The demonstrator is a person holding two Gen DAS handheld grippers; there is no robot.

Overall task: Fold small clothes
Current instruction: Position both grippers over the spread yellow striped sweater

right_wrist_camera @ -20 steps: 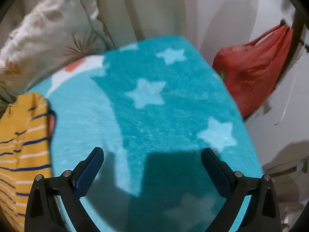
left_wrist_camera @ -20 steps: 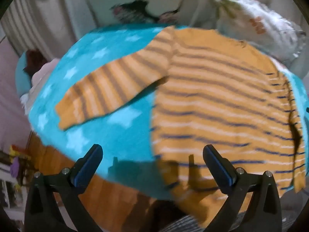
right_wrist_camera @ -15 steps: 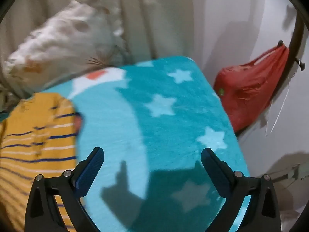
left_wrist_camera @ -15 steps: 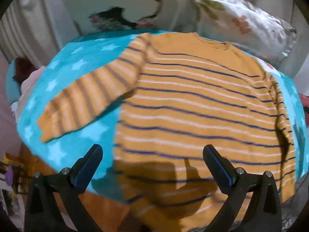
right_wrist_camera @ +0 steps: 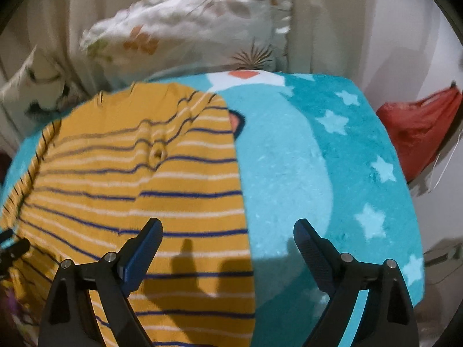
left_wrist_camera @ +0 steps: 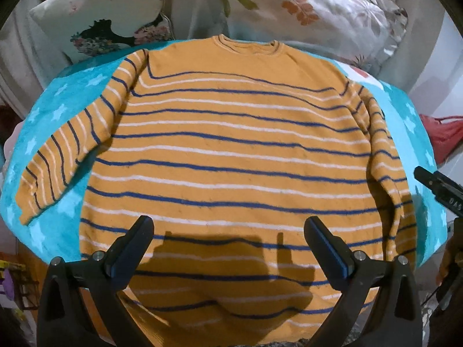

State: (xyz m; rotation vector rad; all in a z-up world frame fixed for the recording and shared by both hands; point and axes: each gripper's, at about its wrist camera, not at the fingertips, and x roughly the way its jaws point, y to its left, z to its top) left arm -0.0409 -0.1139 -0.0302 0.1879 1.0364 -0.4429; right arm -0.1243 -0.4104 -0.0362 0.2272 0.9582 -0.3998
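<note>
Covering the surface is a teal blanket with pale stars, plus a big white patch on its right part in the right wrist view. Two floral pillows are leaning at the far edge: left pillow, right pillow. Pale curtain is hanging behind them. Red bag is hanging off to the right by the wall.

Orange sweater with navy and white stripes is lying flat on the blanket, collar far, hem near and dropping over the near edge. Left sleeve is spreading out and down to the left on the blanket. Right sleeve is lying folded in along the body's right side.

Left gripper is hovering over the sweater's lower part, jaws wide apart, holding nothing. Right gripper is hovering over the sweater's right edge, also spread wide and holding nothing, one finger over sweater, the other over blanket.
</note>
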